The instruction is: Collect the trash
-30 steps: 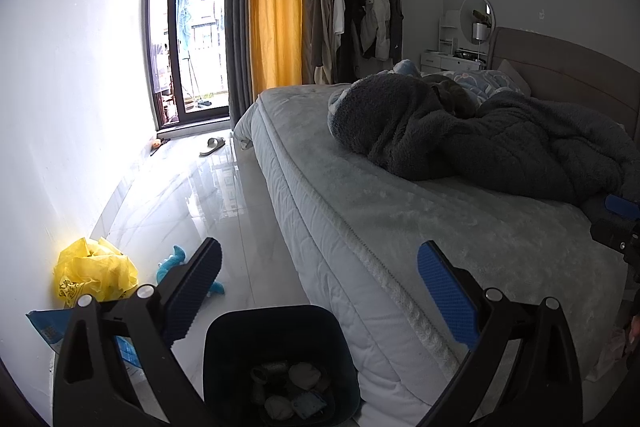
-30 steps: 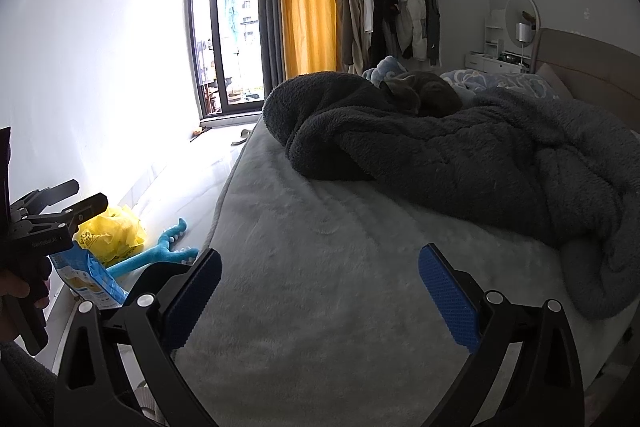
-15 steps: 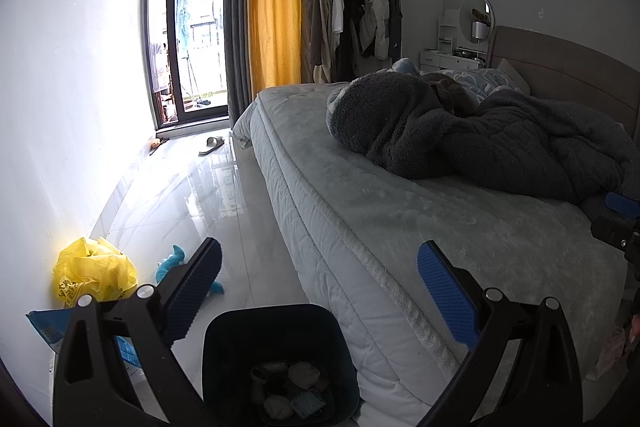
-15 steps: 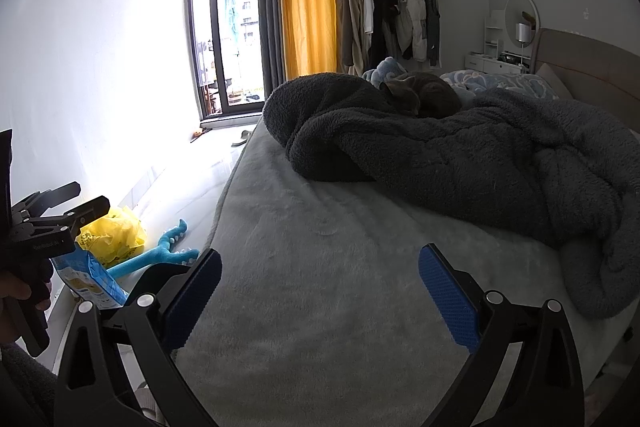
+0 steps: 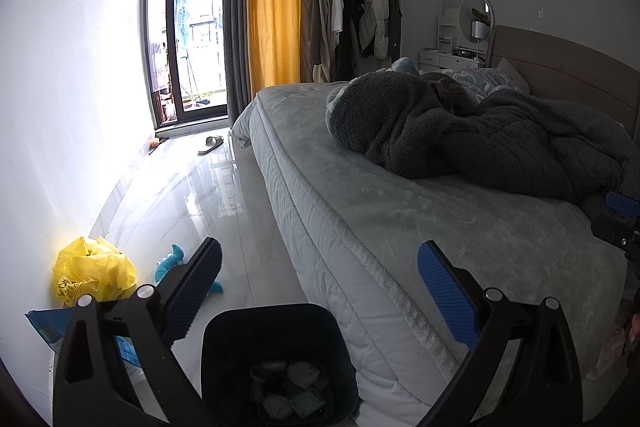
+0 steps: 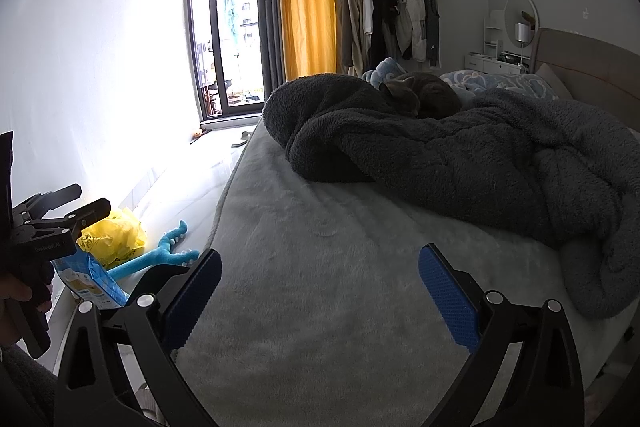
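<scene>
A dark bin (image 5: 276,331) stands on the floor by the bed's foot, holding several crumpled scraps (image 5: 302,373). My left gripper (image 5: 320,291) hovers above it, open and empty. On the floor to the left lie a crumpled yellow bag (image 5: 92,275), a blue carton (image 5: 48,327) and a blue toy (image 5: 172,263). My right gripper (image 6: 320,291) is open and empty over the grey bed cover (image 6: 320,267). The right wrist view also shows the yellow bag (image 6: 116,235), the blue carton (image 6: 88,281), the blue toy (image 6: 160,255) and the left gripper (image 6: 60,211) in a hand at the left edge.
A dark fleece blanket (image 6: 460,163) is heaped on the bed with a grey cat (image 6: 420,99) curled on it. A white wall (image 5: 60,107) borders the glossy floor (image 5: 180,195) on the left. A slipper (image 5: 211,145) lies near the balcony door (image 5: 188,47).
Both views shifted only slightly; the grippers stay open and nothing on the floor or bed has moved.
</scene>
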`<state>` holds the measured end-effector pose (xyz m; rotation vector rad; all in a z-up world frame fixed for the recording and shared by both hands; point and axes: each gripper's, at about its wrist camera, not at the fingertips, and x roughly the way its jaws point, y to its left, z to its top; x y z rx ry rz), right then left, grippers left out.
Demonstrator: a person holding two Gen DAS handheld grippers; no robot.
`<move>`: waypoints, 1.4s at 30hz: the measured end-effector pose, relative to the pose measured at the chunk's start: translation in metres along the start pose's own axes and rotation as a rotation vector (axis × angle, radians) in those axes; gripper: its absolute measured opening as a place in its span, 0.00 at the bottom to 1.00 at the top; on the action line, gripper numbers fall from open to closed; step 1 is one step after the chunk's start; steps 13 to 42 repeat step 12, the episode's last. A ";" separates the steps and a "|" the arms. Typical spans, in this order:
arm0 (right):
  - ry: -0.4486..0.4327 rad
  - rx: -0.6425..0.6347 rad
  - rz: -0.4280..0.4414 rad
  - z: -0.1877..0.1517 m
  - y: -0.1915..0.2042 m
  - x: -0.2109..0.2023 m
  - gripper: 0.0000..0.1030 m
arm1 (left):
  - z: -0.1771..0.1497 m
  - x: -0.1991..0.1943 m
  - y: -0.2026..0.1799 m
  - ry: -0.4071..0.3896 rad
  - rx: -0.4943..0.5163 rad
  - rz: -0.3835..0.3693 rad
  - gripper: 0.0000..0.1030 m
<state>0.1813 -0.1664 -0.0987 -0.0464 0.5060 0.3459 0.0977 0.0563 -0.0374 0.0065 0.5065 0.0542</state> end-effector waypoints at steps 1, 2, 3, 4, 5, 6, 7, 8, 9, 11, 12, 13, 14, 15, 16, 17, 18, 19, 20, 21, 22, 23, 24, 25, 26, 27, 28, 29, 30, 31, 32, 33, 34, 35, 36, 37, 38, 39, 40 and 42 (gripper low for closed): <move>0.000 0.000 0.000 0.000 0.000 0.000 0.97 | 0.000 0.000 0.000 0.000 0.000 0.000 0.97; 0.000 -0.001 0.000 0.000 0.000 0.000 0.97 | 0.000 0.000 0.001 0.001 -0.001 0.001 0.97; 0.000 -0.001 0.000 0.000 0.000 0.000 0.97 | 0.001 0.000 0.001 0.001 0.000 0.001 0.97; 0.000 0.000 0.000 0.000 0.000 0.000 0.97 | 0.000 0.001 0.000 0.002 -0.001 -0.001 0.97; 0.000 0.000 0.000 0.000 0.000 0.000 0.97 | -0.001 0.002 -0.001 0.005 -0.002 -0.004 0.97; 0.000 0.001 0.000 0.000 0.000 0.000 0.97 | -0.001 0.003 -0.001 0.007 -0.003 -0.003 0.97; 0.000 0.000 0.000 0.000 0.000 0.000 0.97 | -0.002 0.003 -0.001 0.008 -0.004 -0.002 0.97; 0.000 0.000 0.000 0.000 0.000 0.000 0.97 | -0.003 0.004 -0.001 0.009 -0.005 -0.002 0.97; 0.000 0.000 0.001 0.000 -0.001 0.000 0.97 | -0.004 0.004 -0.001 0.009 -0.006 -0.003 0.97; -0.001 0.002 0.000 0.000 0.000 -0.001 0.97 | -0.004 0.005 -0.001 0.009 -0.006 -0.002 0.97; -0.001 0.005 -0.001 0.001 0.001 -0.002 0.97 | -0.005 0.005 -0.002 0.009 -0.006 -0.001 0.97; -0.001 0.005 -0.001 0.001 0.001 -0.002 0.97 | -0.005 0.005 -0.002 0.009 -0.006 -0.001 0.97; -0.001 0.005 -0.001 0.001 0.001 -0.002 0.97 | -0.005 0.005 -0.002 0.009 -0.006 -0.001 0.97; -0.001 0.005 -0.001 0.001 0.001 -0.002 0.97 | -0.005 0.005 -0.002 0.009 -0.006 -0.001 0.97; -0.001 0.005 -0.001 0.001 0.001 -0.002 0.97 | -0.005 0.005 -0.002 0.009 -0.006 -0.001 0.97; -0.001 0.005 -0.001 0.001 0.001 -0.002 0.97 | -0.005 0.005 -0.002 0.009 -0.006 -0.001 0.97; -0.001 0.005 -0.001 0.001 0.001 -0.002 0.97 | -0.005 0.005 -0.002 0.009 -0.006 -0.001 0.97; -0.001 0.005 -0.001 0.001 0.001 -0.002 0.97 | -0.005 0.005 -0.002 0.009 -0.006 -0.001 0.97; -0.001 0.005 -0.001 0.001 0.001 -0.002 0.97 | -0.005 0.005 -0.002 0.009 -0.006 -0.001 0.97; -0.001 0.005 -0.001 0.001 0.001 -0.002 0.97 | -0.005 0.005 -0.002 0.009 -0.006 -0.001 0.97; -0.001 0.005 -0.001 0.001 0.001 -0.002 0.97 | -0.005 0.005 -0.002 0.009 -0.006 -0.001 0.97; -0.001 0.005 -0.001 0.001 0.001 -0.002 0.97 | -0.005 0.005 -0.002 0.009 -0.006 -0.001 0.97; -0.001 0.005 -0.001 0.001 0.001 -0.002 0.97 | -0.005 0.005 -0.002 0.009 -0.006 -0.001 0.97; -0.001 0.005 -0.001 0.001 0.001 -0.002 0.97 | -0.005 0.005 -0.002 0.009 -0.006 -0.001 0.97; -0.001 0.005 -0.001 0.001 0.001 -0.002 0.97 | -0.005 0.005 -0.002 0.009 -0.006 -0.001 0.97; -0.001 0.005 -0.001 0.001 0.001 -0.002 0.97 | -0.005 0.005 -0.002 0.009 -0.006 -0.001 0.97; -0.001 0.005 -0.001 0.001 0.001 -0.002 0.97 | -0.005 0.005 -0.002 0.009 -0.006 -0.001 0.97; -0.001 0.005 -0.001 0.001 0.001 -0.002 0.97 | -0.005 0.005 -0.002 0.009 -0.006 -0.001 0.97; -0.001 0.005 -0.001 0.001 0.001 -0.002 0.97 | -0.005 0.005 -0.002 0.009 -0.006 -0.001 0.97; -0.001 0.005 -0.001 0.001 0.001 -0.002 0.97 | -0.005 0.005 -0.002 0.009 -0.006 -0.001 0.97; -0.001 0.005 -0.001 0.001 0.001 -0.002 0.97 | -0.005 0.005 -0.002 0.009 -0.006 -0.001 0.97; -0.001 0.005 -0.001 0.001 0.001 -0.002 0.97 | -0.005 0.005 -0.002 0.009 -0.006 -0.001 0.97; -0.001 0.005 -0.001 0.001 0.001 -0.002 0.97 | -0.005 0.005 -0.002 0.009 -0.006 -0.001 0.97; -0.001 0.005 -0.001 0.001 0.001 -0.002 0.97 | -0.005 0.005 -0.002 0.009 -0.006 -0.001 0.97; -0.001 0.005 -0.001 0.001 0.001 -0.002 0.97 | -0.005 0.005 -0.002 0.009 -0.006 -0.001 0.97; -0.001 0.005 -0.001 0.001 0.001 -0.002 0.97 | -0.005 0.005 -0.002 0.009 -0.006 -0.001 0.97; -0.001 0.005 -0.001 0.001 0.001 -0.002 0.97 | -0.005 0.005 -0.002 0.009 -0.006 -0.001 0.97; -0.001 0.005 -0.001 0.001 0.001 -0.002 0.97 | -0.005 0.005 -0.002 0.009 -0.006 -0.001 0.97; -0.001 0.005 -0.001 0.001 0.001 -0.002 0.97 | -0.005 0.005 -0.002 0.009 -0.006 -0.001 0.97; -0.001 0.005 -0.001 0.001 0.001 -0.002 0.97 | -0.005 0.005 -0.002 0.009 -0.006 -0.001 0.97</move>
